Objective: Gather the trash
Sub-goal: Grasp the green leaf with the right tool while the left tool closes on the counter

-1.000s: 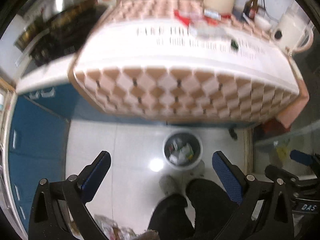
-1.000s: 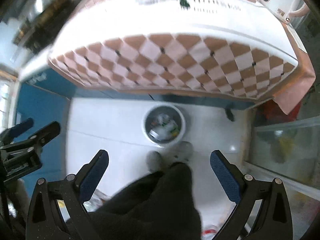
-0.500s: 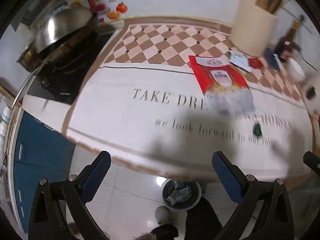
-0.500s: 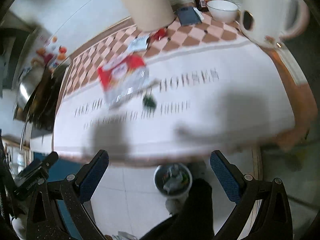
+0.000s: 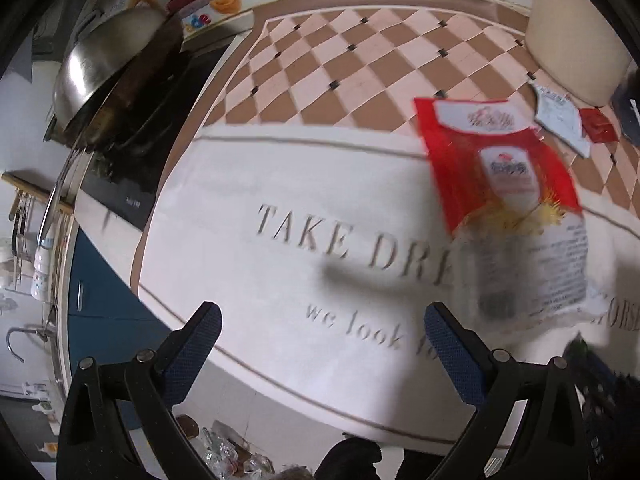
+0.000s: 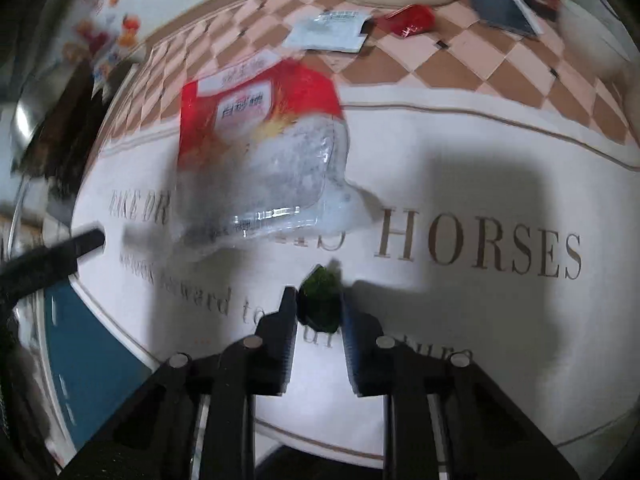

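Right wrist view shows the right gripper point(image 6: 319, 307) pinching a small green scrap point(image 6: 320, 300) just above the tablecloth point(image 6: 480, 320); so small a piece could slip out. The left gripper point(image 5: 320, 354) hangs spread, near the red bag point(image 5: 504, 192)

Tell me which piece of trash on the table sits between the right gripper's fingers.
The small dark green wrapper, between the right gripper fingers. The red-and-clear bag, white packet and red wrapper lie farther back.
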Action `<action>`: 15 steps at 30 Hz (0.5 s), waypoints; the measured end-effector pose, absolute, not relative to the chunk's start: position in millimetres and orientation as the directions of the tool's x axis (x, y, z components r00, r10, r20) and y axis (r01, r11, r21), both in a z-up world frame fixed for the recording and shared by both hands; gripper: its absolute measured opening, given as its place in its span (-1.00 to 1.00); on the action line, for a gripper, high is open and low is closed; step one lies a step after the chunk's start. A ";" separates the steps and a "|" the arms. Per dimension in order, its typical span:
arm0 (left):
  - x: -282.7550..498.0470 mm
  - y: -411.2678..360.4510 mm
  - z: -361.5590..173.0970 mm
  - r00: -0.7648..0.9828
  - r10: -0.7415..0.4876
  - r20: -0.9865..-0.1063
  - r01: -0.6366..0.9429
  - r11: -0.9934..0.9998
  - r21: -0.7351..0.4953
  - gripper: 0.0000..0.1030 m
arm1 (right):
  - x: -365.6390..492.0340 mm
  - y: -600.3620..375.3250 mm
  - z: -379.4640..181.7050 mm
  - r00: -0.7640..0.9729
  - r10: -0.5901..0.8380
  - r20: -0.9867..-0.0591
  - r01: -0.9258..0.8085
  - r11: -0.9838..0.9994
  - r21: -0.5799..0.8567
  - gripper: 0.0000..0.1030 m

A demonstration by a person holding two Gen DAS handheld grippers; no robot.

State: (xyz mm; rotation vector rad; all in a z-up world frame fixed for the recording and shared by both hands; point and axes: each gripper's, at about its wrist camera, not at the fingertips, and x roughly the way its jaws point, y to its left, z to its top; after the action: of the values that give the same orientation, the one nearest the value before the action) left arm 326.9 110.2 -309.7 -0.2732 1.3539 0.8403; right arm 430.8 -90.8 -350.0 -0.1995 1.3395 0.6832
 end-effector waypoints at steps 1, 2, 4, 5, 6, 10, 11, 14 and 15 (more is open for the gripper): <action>337.7 107.9 -304.7 -0.002 0.369 -0.929 -0.663 0.695 0.277 1.00 | 435.8 -98.8 -345.6 0.059 0.350 -0.935 -0.543 0.797 0.264 -0.58; 346.4 106.4 -301.2 0.014 0.364 -0.931 -0.661 0.702 0.265 1.00 | 440.2 -106.6 -340.3 0.062 0.351 -0.934 -0.534 0.803 0.266 -0.58; 376.5 102.3 -293.3 0.078 0.329 -0.941 -0.656 0.728 0.200 1.00 | 457.8 -130.3 -326.6 0.083 0.358 -0.930 -0.491 0.827 0.274 -0.58; 395.4 101.0 -293.2 0.107 0.296 -0.949 -0.650 0.743 0.159 1.00 | 469.7 -142.7 -319.8 0.098 0.359 -0.928 -0.463 0.842 0.277 -0.58; 412.7 101.2 -295.2 0.129 0.263 -0.956 -0.643 0.756 0.121 1.00 | 483.4 -153.4 -314.4 0.113 0.359 -0.926 -0.435 0.856 0.279 -0.58; 490.4 106.8 -317.0 0.204 0.107 -0.973 -0.603 0.796 -0.039 1.00 | 546.0 -177.5 -307.7 0.198 0.354 -0.914 -0.341 0.899 0.274 -0.58; 510.7 109.4 -326.6 0.206 0.082 -0.975 -0.592 0.804 -0.057 1.00 | 558.8 -181.0 -308.5 0.220 0.352 -0.910 -0.324 0.906 0.272 -0.58; 544.8 112.8 -343.7 0.206 0.078 -0.976 -0.563 0.825 -0.053 0.57 | 598.4 -187.2 -310.4 0.270 0.343 -0.900 -0.270 0.924 0.271 -0.58; 553.8 112.2 -349.0 0.190 0.089 -0.978 -0.550 0.834 -0.032 0.08 | 608.4 -189.1 -311.6 0.276 0.343 -0.898 -0.254 0.927 0.276 -0.58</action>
State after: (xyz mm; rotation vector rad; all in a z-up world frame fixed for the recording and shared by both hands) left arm 553.8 112.2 -349.0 -0.4213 1.3112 0.4676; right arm 608.4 -189.1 -311.6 0.0834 1.2273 0.4014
